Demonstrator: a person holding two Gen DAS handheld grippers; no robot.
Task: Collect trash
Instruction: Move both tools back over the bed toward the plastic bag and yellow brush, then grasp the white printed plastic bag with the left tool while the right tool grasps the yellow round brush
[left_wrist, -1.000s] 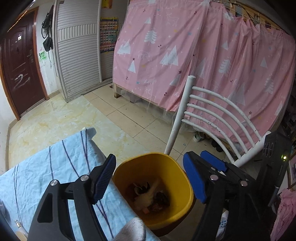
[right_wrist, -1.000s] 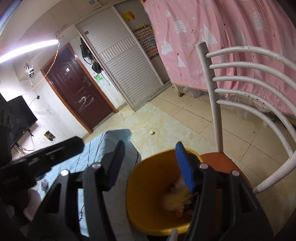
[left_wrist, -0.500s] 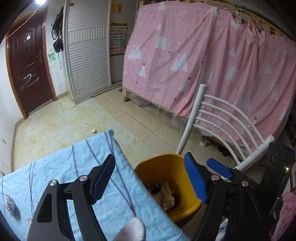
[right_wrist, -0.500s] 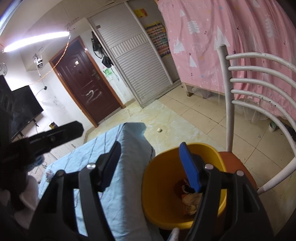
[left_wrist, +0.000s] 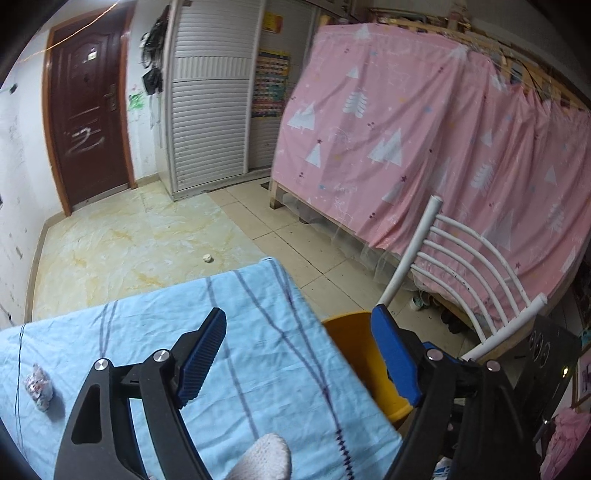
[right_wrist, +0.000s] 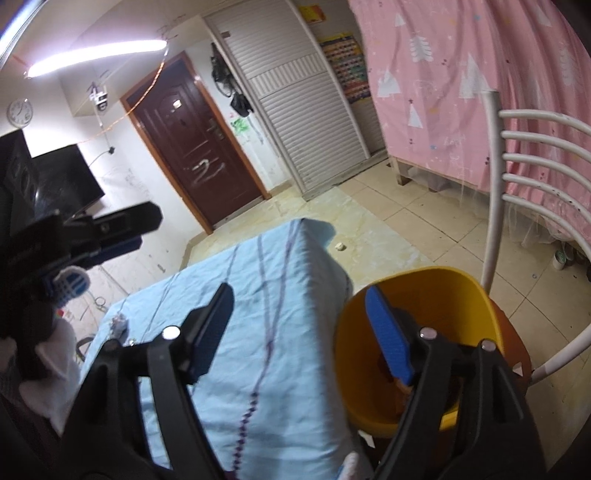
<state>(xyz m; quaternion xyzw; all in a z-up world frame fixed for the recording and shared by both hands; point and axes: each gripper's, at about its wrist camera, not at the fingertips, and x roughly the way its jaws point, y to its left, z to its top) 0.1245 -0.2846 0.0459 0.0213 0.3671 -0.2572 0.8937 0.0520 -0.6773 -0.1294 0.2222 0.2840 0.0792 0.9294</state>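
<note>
- Two grippers, both empty, fingers spread wide apart, same spread as a second ago.
- Far left on the blue striped tablecloth (left_wrist: 258, 332): a crumpled wrapper (left_wrist: 38, 386) now shows in your left view; it wasn't in frame a second ago. It lies well left of your left gripper (left_wrist: 299, 354), near the cloth's left edge, touched by nothing.
- Same wrapper (right_wrist: 119, 324) sits small and far up the cloth in your right view; details too small to tell.
- Your left gripper has pulled back from the bin: a second ago its fingers framed the yellow bin (left_wrist: 354, 354) dead centre, now they hang over the cloth and the bin sits behind the right finger, mostly hidden.
- White gloved fingertip (left_wrist: 266, 458) pokes in at the bottom of the left view, as before.
- A small white scrap (left_wrist: 208, 258) lies on the floor beyond the table's far edge; it came into the left view half a second ago.
- Your right gripper (right_wrist: 299, 332) has backed off too: left finger over the cloth, right finger across the bin (right_wrist: 436, 295) mouth.
- Bin contents were plain a second ago; now the finger covers most of it, only a dark bit shows low inside.
- Bin stands on the orange seat of the white chair (right_wrist: 517, 147), hard against the table edge, unchanged.
- Pink curtain (left_wrist: 443, 147) on the right behind the chair.
</note>
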